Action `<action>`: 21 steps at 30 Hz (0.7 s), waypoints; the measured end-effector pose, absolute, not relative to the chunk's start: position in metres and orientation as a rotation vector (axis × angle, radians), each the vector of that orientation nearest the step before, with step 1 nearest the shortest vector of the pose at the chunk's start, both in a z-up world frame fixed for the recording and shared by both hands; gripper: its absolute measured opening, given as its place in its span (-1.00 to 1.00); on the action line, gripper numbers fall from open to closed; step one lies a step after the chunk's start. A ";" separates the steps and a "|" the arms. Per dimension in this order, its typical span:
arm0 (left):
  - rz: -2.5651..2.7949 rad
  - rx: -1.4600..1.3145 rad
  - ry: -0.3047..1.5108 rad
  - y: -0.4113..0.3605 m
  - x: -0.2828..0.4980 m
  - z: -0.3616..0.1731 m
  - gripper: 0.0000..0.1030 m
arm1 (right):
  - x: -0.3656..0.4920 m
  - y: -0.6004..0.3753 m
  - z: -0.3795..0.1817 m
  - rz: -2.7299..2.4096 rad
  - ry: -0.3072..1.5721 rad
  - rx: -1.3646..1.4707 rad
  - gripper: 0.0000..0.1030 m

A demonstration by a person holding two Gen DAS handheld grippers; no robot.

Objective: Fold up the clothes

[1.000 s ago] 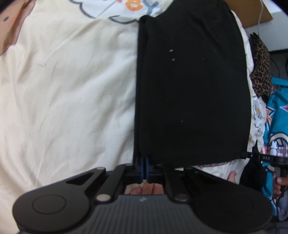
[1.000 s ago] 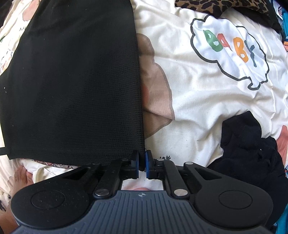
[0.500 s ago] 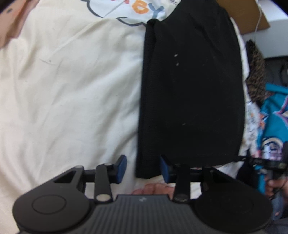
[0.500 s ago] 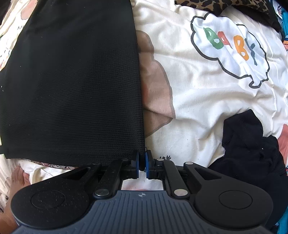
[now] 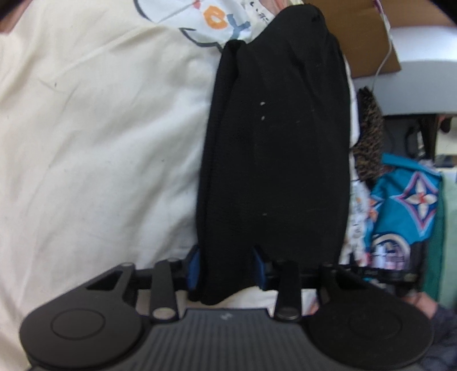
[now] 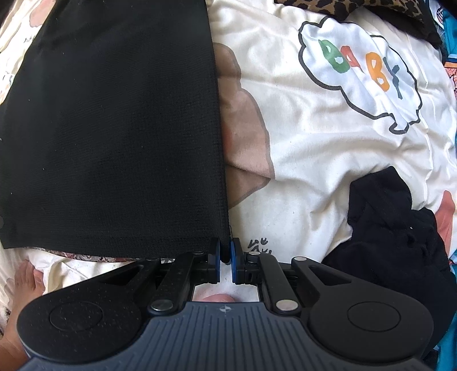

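A black cloth (image 6: 114,128), folded, lies on a cream blanket (image 6: 314,159). The right gripper (image 6: 225,254) pinches the cloth's near corner, jaws nearly together. The left gripper (image 5: 225,265) has its jaws apart, with a fold of the cloth between them. A crumpled black garment (image 6: 397,228) sits to the right. A cloud on the blanket says "BABY" (image 6: 362,68). A leopard-print cloth (image 6: 342,8) lies at the far edge.
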State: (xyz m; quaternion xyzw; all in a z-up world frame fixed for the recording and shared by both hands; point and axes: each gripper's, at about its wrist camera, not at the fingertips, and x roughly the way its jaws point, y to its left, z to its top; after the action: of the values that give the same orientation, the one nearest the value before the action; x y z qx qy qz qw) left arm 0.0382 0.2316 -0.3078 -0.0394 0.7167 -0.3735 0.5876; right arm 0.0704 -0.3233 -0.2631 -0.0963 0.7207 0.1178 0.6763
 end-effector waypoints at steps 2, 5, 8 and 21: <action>-0.862 -0.191 1.676 0.241 0.041 -0.310 -0.28 | 0.068 -0.322 -0.262 0.260 1.620 -0.224 -0.89; -0.858 -0.275 1.682 0.255 0.050 -0.313 -0.28 | 0.064 -0.320 -0.261 0.253 1.621 -0.236 -0.89; -0.845 -0.313 1.692 0.257 0.055 -0.321 -0.28 | 0.059 -0.319 -0.260 0.249 1.627 -0.245 -0.89; -0.807 -0.341 1.763 0.242 0.043 -0.360 -0.58 | 0.048 -0.327 -0.249 0.249 1.624 -0.228 -0.87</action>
State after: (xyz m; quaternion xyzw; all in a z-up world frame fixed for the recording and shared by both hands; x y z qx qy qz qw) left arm 0.0431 0.2416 -0.3600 -0.1443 0.7460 -0.3413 0.5533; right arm 0.0483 -0.3266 -0.2487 -0.1014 0.7221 0.1107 0.6753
